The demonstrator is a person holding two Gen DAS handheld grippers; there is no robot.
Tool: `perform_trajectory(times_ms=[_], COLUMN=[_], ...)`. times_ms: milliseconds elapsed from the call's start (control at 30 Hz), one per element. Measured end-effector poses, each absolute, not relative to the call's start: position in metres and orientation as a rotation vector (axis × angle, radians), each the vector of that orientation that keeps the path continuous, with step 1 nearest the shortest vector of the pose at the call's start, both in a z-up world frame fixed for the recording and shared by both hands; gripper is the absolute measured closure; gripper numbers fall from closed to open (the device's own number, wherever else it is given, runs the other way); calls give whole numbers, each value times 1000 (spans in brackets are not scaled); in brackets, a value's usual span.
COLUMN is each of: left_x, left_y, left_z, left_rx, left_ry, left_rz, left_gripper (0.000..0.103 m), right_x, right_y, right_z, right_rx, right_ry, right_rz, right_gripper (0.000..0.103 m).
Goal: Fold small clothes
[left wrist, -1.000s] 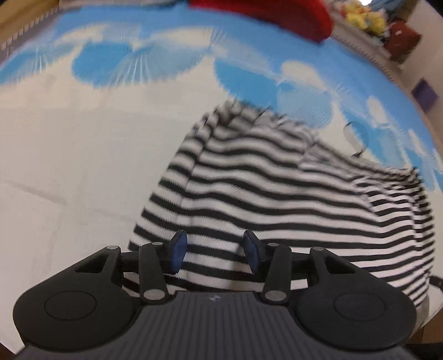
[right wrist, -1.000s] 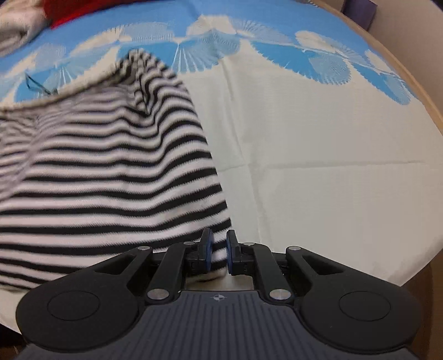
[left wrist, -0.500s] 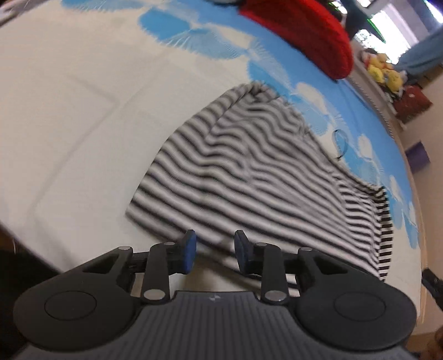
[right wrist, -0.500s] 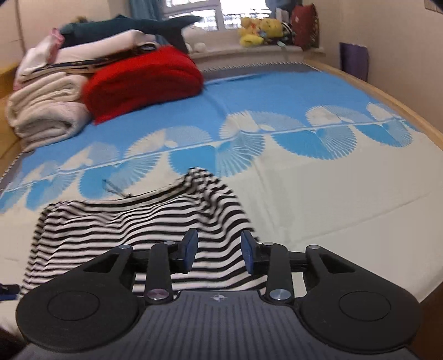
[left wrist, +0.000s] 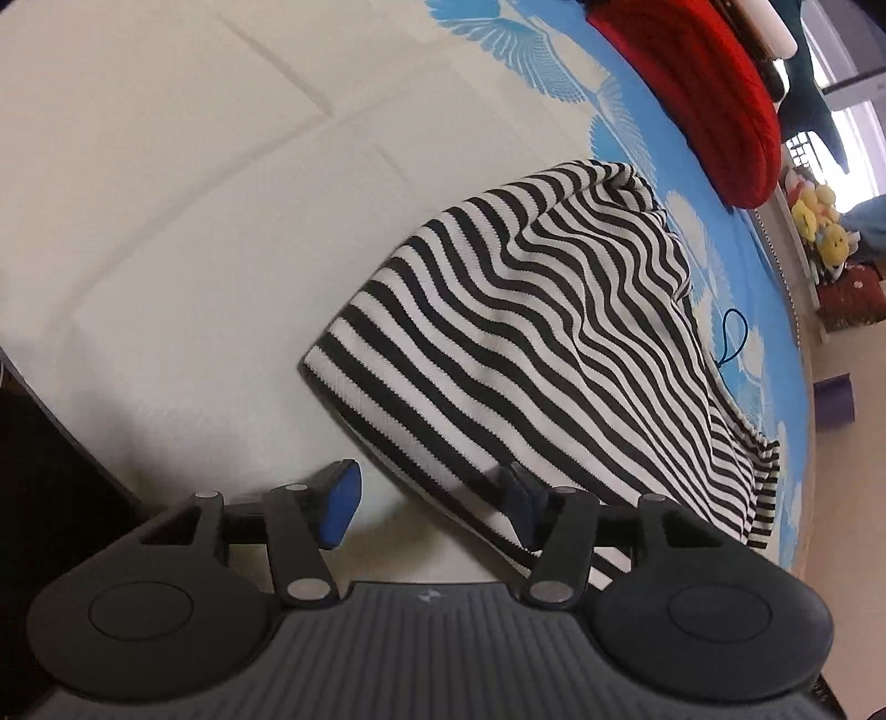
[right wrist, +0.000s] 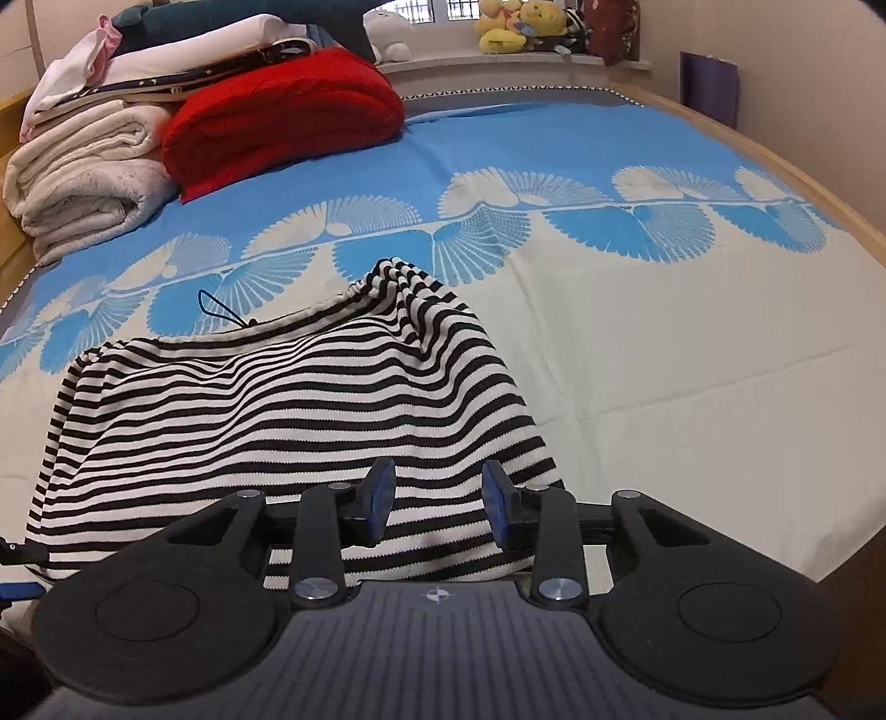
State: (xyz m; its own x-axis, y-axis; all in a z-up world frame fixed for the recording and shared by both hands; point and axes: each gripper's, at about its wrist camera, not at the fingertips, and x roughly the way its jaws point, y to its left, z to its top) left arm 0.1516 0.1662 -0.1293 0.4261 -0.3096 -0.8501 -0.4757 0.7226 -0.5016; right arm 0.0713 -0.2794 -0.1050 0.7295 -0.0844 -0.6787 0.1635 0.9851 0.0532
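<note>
A black-and-white striped garment (left wrist: 554, 343) (right wrist: 288, 410) lies spread on the blue-and-cream bed sheet (right wrist: 664, 343). Its near hem runs along the front of the bed. My left gripper (left wrist: 432, 507) is over the hem near the garment's left corner and its jaws are opening. The right finger (left wrist: 520, 504) is over striped cloth and the left finger (left wrist: 340, 507) is over bare sheet; neither pad presses the cloth. My right gripper (right wrist: 439, 501) hovers open above the hem near the garment's right corner, holding nothing.
A folded red blanket (right wrist: 282, 127) (left wrist: 703, 94) and a stack of pale folded bedding (right wrist: 83, 183) sit at the far side. Plush toys (right wrist: 515, 27) line the sill. A thin black cord loop (right wrist: 221, 310) lies behind the garment. The wooden bed rim (right wrist: 803, 183) runs along the right.
My right gripper has let go of the hem, opened and lifted back. My left gripper has rolled, shifted toward the garment's left corner, narrowed, then widened.
</note>
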Motion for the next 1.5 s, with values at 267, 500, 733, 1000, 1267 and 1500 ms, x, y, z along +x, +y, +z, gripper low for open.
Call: perform_trajectory(times_ms=[267,500,733,1000,1267,1500], left_x=[160,168,177,163,158,161], left_y=[178,181,174,167,176,168], left_z=[-137,-139,-132,-93,-95,-95], left_rx=[-850,-864,-758,-597,-559,-502], left_ry=[1085,1040,1028,942,975,980], left_rz=[163,183,163,234,288,299], left_gripper=[42,44,96,97,96,96], right_x=[78,80,79,81,93,126], right_y=[-270,-266,-274,-276,-269,-296], right_z=[-111,-115,-117,-117,-106,-53], right_rx=[57,25,47,59,33,-106], right_ry=[750,759,768,767,739,591], right_rz=[-137,-133,-156,-158,-126,-97], right_gripper=[67,67,67,67,67,67])
